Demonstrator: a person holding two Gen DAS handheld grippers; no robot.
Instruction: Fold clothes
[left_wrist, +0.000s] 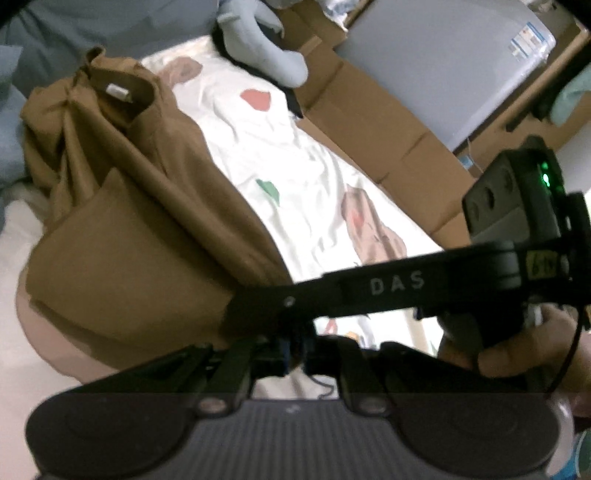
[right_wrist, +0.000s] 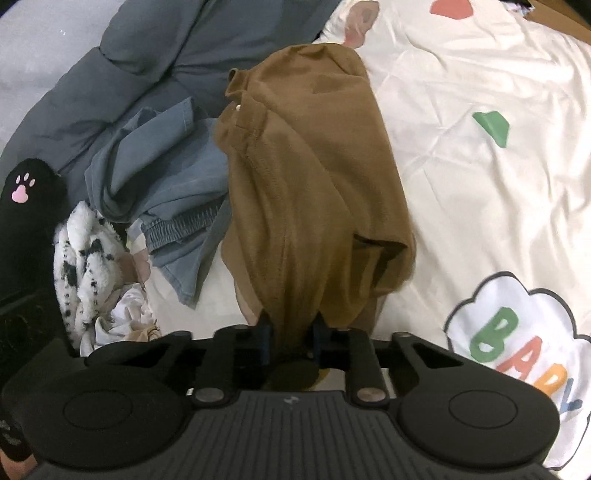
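A brown garment (left_wrist: 147, 240) lies bunched on a white printed bedsheet (left_wrist: 295, 166), its collar and label at the far end. In the right wrist view the brown garment (right_wrist: 314, 184) hangs in folds from my right gripper (right_wrist: 291, 328), which is shut on a gathered edge of it. In the left wrist view the right gripper (left_wrist: 240, 306) reaches in from the right, held by a hand (left_wrist: 517, 350), with its tip at the garment's near corner. Just beneath it, my left gripper (left_wrist: 295, 350) has its fingers close together, and I see no cloth between them.
Blue jeans (right_wrist: 166, 184), a grey-blue duvet (right_wrist: 166, 55), a white and black fuzzy garment (right_wrist: 81, 258) and a black paw-print item (right_wrist: 26, 192) lie left of the brown garment. Cardboard boxes (left_wrist: 369, 110) and a grey appliance (left_wrist: 443, 66) stand beyond the bed. The bedsheet (right_wrist: 480, 184) spreads to the right.
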